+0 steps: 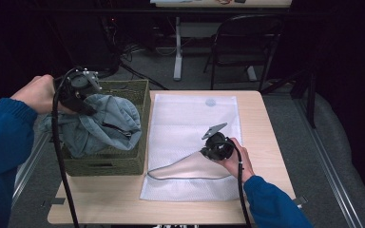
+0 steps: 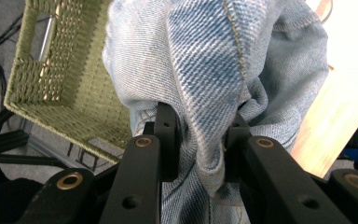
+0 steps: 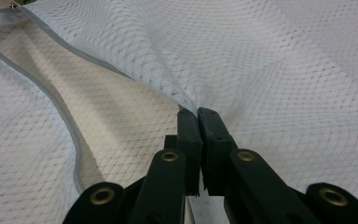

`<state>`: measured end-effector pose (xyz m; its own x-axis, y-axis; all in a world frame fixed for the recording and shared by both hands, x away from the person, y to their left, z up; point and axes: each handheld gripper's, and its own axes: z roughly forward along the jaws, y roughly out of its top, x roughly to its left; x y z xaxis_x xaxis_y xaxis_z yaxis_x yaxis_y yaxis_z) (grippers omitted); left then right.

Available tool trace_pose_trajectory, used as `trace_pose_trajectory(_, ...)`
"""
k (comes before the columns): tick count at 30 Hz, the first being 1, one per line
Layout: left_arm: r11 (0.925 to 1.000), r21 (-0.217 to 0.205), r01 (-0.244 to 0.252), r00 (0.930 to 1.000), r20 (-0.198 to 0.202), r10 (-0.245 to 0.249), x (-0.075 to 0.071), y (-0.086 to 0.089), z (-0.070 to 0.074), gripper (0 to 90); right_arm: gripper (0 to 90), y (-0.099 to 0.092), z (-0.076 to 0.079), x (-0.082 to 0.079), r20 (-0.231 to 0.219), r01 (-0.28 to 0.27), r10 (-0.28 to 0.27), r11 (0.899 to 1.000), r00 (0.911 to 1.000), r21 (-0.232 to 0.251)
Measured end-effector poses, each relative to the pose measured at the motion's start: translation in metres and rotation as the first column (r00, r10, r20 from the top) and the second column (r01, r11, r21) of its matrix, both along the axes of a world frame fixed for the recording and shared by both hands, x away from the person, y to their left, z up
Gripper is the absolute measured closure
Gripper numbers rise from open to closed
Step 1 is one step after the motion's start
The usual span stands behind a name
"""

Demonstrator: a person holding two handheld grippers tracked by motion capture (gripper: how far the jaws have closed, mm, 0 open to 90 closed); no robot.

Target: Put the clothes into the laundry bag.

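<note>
The jeans [image 1: 105, 124] hang in a bunch over the basket [image 1: 138, 159], their lower folds resting in it. The left gripper [image 2: 200, 140] is clamped on a thick fold of the denim; in the left gripper view the cloth bulges between the two black jaws, and a yellow-stitched seam runs down the fold. No label or writing can be read on the denim.

Right of the basket, just beside it, lies the mesh bag [image 1: 190, 118], white, flat on the table [image 1: 261, 123]. Its grey-edged mouth [image 1: 180, 176] gapes at the end nearer the person. The right gripper [image 3: 198, 114] is pinched together on the upper layer of mesh, holding that layer up off the lower one. A small round pale-blue mark [image 1: 210, 102] sits near the bag's far end; any writing on it is too small to tell.

The basket is woven, olive green, with a handle slot in its side, and stands at the table's left edge. The tabletop is light wood. Both sleeves are blue.

Beyond the basket the room is dark: grey floor, a black chair [image 1: 247, 42], a white table leg [image 1: 177, 47], loose cables on the floor.
</note>
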<state>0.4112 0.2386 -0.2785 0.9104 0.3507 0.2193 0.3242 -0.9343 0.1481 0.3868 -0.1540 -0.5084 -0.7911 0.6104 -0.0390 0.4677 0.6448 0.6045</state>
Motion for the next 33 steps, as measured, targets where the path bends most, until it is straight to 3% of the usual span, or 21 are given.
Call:
trace_pose_trajectory(4, 0.9998, -0.019, 0.011, 0.9999, 0.012, -0.011, -0.005, -0.006, 0.005, 74.9, 88.1, 0.0, 0.0, 0.0, 0.0, 0.001, -0.001, 1.0, 1.0, 0.0)
trace_pose_trajectory(8, 0.9995, -0.012, 0.029, 0.9995, 0.016, -0.029, -0.009, -0.015, 0.014, 74.9, 88.1, 0.0, 0.0, 0.0, 0.003, -0.002, 0.002, 1.0, 1.0, 0.0)
trace_pose_trajectory(13, 0.9998, -0.014, 0.016, 0.9998, 0.007, -0.016, -0.012, -0.021, 0.02, 74.9, 88.2, 0.0, 0.0, -0.001, -0.007, 0.01, -0.01, 1.0, 0.9999, 0.002)
trace_pose_trajectory(14, 0.9999, -0.017, -0.004, 0.9997, -0.024, 0.004, -0.013, -0.024, 0.024, 74.9, 88.1, 0.0, 0.0, -0.001, -0.007, 0.009, -0.009, 1.0, 0.9999, 0.001)
trace_pose_trajectory(15, 0.9997, -0.025, -0.007, 0.9999, -0.008, 0.007, -0.015, -0.026, 0.024, 74.9, 88.2, -0.001, 0.0, 0.0, 0.003, -0.002, 0.002, 1.0, 1.0, -0.002)
trace_pose_trajectory(18, 0.9997, -0.025, -0.002, 0.9996, -0.027, 0.001, -0.02, -0.031, 0.028, 74.9, 88.1, 0.0, 0.0, -0.001, -0.005, 0.008, -0.008, 1.0, 1.0, -0.001)
trace_pose_trajectory(21, 0.9993, -0.038, -0.001, 0.9999, -0.01, 0.0, -0.024, -0.035, 0.029, 74.9, 88.1, -0.001, 0.0, 0.0, 0.001, 0.0, 0.0, 1.0, 1.0, -0.003)
trace_pose_trajectory(22, 0.9997, -0.024, 0.01, 0.9994, -0.031, -0.011, -0.025, -0.037, 0.031, 74.9, 88.2, -0.001, 0.0, 0.0, 0.004, -0.004, 0.004, 1.0, 1.0, -0.004)
trace_pose_trajectory(27, 0.9994, -0.028, 0.019, 0.9998, 0.004, -0.019, -0.036, -0.05, 0.04, 74.9, 88.1, -0.001, 0.0, -0.001, -0.006, 0.009, -0.009, 1.0, 0.9999, -0.002)
trace_pose_trajectory(33, 0.9994, -0.016, 0.03, 0.9995, 0.007, -0.03, -0.044, -0.062, 0.051, 74.9, 88.1, -0.001, 0.0, -0.001, -0.004, 0.009, -0.009, 1.0, 1.0, -0.003)
